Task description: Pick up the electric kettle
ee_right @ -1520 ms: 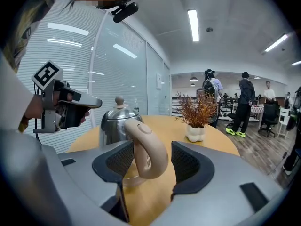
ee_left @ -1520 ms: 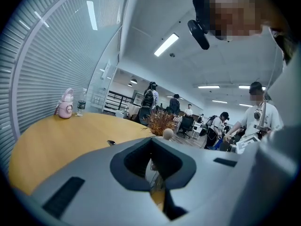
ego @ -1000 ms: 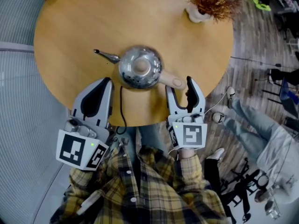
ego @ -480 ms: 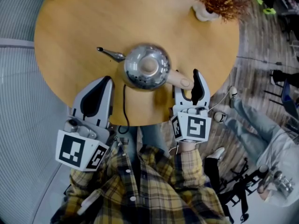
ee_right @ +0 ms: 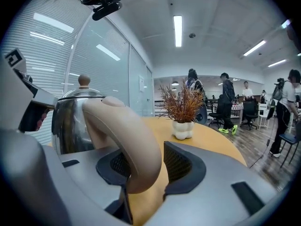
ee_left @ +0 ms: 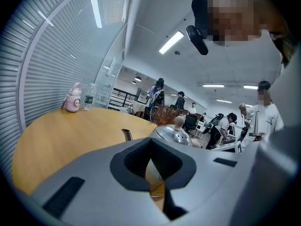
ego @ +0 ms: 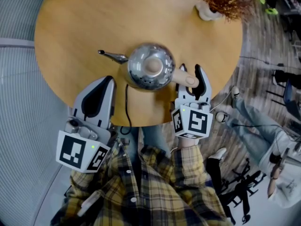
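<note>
The steel electric kettle (ego: 150, 72) stands on the round wooden table (ego: 84, 22), with its spout (ego: 110, 55) to the left and its beige handle (ego: 186, 80) to the right. My right gripper (ego: 189, 80) reaches in from the table's near edge with the handle (ee_right: 127, 135) between its jaws. The jaws have just been closing. The handle lies against the left pad, and a sliver of table shows before the right pad. My left gripper (ego: 108, 84) rests shut at the near edge, left of the kettle (ee_left: 171, 134), and holds nothing.
A black cord (ego: 126, 107) runs from the kettle over the near edge. A white vase of dried twigs (ego: 209, 11) stands at the table's far right, a pink bottle (ee_left: 73, 100) at the far left. Chairs and people fill the floor on the right.
My right gripper has slid forward along the kettle's handle and its jaws have narrowed round it. The left gripper and the kettle have stayed put.
</note>
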`<state>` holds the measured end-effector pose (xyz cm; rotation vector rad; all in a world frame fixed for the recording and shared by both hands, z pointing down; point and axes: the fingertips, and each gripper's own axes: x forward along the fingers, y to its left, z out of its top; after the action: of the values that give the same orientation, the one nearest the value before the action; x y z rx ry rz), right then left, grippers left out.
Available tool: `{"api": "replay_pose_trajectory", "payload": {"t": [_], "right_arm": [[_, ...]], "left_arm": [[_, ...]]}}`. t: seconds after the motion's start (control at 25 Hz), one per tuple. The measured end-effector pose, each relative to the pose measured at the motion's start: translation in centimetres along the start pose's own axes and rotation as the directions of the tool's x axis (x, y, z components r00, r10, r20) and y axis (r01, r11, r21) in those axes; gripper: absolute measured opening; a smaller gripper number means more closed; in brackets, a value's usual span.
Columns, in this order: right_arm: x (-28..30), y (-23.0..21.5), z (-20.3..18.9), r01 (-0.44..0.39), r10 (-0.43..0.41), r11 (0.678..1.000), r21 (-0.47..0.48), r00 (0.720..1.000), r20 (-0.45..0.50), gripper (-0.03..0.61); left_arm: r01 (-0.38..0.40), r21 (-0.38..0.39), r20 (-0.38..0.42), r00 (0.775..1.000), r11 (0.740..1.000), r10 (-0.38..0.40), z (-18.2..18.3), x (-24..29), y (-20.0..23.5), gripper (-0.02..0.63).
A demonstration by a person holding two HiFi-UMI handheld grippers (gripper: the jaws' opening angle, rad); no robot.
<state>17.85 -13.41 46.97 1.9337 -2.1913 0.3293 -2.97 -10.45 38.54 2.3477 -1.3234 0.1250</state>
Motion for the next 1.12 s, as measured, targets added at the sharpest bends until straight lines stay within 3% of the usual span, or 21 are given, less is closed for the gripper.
{"api": "replay_pose_trajectory", "payload": {"t": [0.24,1.12], "right_arm": [[0.3,0.2,0.1,0.048,-0.048,0.999,0.003,0.998,0.027,0.101],[0.1,-0.3,0.8,0.091,-0.094,0.995,0.052,0.994,0.058,0.092]], "left_arm": [[0.001,-0.004,0.004,1.0,1.0,-0.001,0.0,-0.1,0.3,0.003],[-0.006,-0.004,0.026,1.0,1.0,0.006,1.1,-0.6,0.7,0.003]]}}
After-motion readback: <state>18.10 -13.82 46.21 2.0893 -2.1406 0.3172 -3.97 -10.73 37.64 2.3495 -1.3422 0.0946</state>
